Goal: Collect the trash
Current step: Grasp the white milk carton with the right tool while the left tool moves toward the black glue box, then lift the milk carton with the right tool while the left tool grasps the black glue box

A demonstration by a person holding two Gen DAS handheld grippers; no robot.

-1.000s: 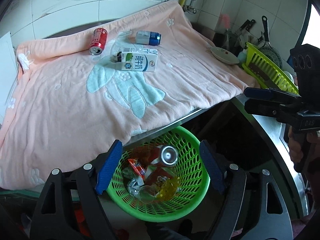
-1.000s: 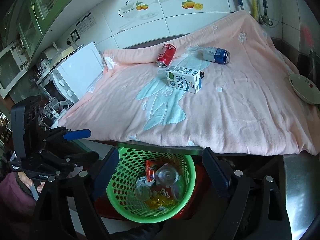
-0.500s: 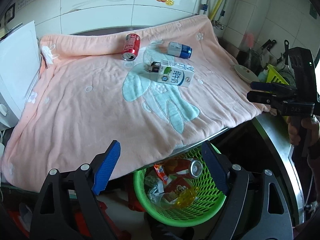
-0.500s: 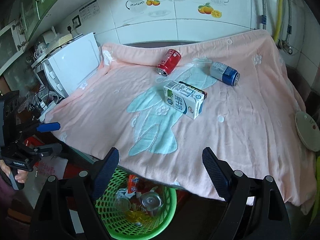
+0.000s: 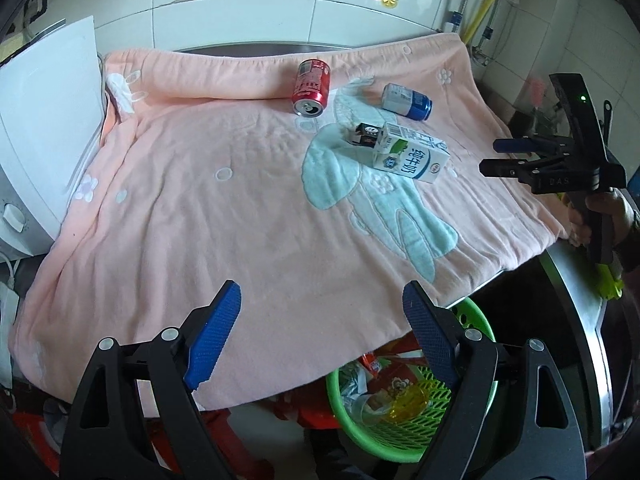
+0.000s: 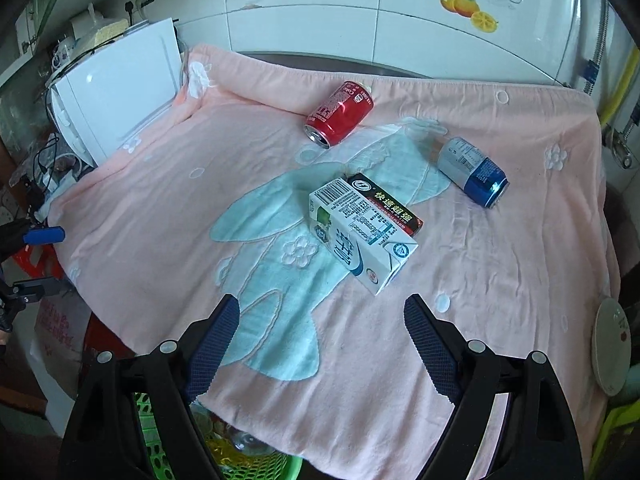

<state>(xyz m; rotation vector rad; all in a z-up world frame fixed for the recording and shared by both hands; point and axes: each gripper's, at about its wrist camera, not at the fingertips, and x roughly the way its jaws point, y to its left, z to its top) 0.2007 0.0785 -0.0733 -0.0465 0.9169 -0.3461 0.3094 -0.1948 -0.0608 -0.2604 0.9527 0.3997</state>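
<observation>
Trash lies on a pink towel (image 5: pixel 200 200) (image 6: pixel 140 208): a red can (image 5: pixel 311 88) (image 6: pixel 340 114) on its side, a blue-and-silver can (image 5: pixel 407 102) (image 6: pixel 472 170), and a white milk carton (image 5: pixel 412 156) (image 6: pixel 360 236) resting against a small black box (image 5: pixel 366 134) (image 6: pixel 384 202). A green basket (image 5: pixel 400 440) (image 6: pixel 256 468) holding wrappers sits below the towel's front edge. My left gripper (image 5: pixel 324 332) (image 6: pixel 40 258) hangs open over the near towel edge, holding nothing. My right gripper (image 6: pixel 322 320) (image 5: pixel 492 157) is open and empty, just short of the carton.
A white appliance (image 5: pixel 40 120) (image 6: pixel 120 92) stands against the towel's left side. A small plate (image 6: pixel 612 344) lies at the towel's right edge. The steel counter edge (image 5: pixel 572 300) runs along the right. Tiled wall and pipes stand behind.
Both grippers have swung away from above the green basket and over the towel, and the basket has slid to the bottom of both views. The carton is nearer the right gripper. Jaws stay open.
</observation>
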